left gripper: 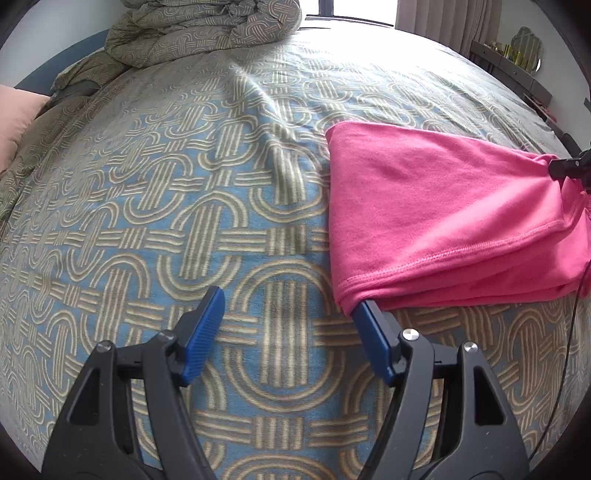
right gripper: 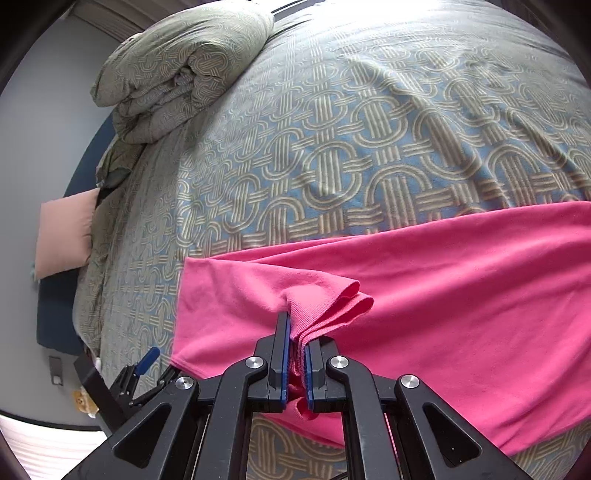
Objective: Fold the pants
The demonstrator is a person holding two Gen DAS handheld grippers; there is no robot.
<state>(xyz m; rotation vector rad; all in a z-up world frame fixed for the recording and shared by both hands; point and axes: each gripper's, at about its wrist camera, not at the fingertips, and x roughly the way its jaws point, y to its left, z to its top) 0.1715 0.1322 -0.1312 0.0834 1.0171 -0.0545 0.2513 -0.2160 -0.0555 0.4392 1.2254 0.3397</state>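
Blue-padded fingers of the right gripper (right gripper: 296,336) are pinched tight on a bunched, ribbed band of the pink pants (right gripper: 424,295), which gathers into pleats just beyond the pads. From that pinch the pants spread across the patterned bedspread (right gripper: 332,147), and their far end runs out of the right wrist view.

Beside the pants' stitched hem corner, the left gripper (left gripper: 291,299) stands wide open. Its right finger (left gripper: 373,332) has its tip tucked under that hem corner, so the tip is hidden; its left finger (left gripper: 205,325) is over bare bedspread and grips nothing.

Beyond the pants, a rumpled duvet (left gripper: 199,33) of matching pattern is heaped at the bed's far side, and a peach pillow (right gripper: 66,236) leans off its edge. Small gold-toned items (left gripper: 521,51) on a shelf past the pants are too small to make out. No writing or labels can be read anywhere.
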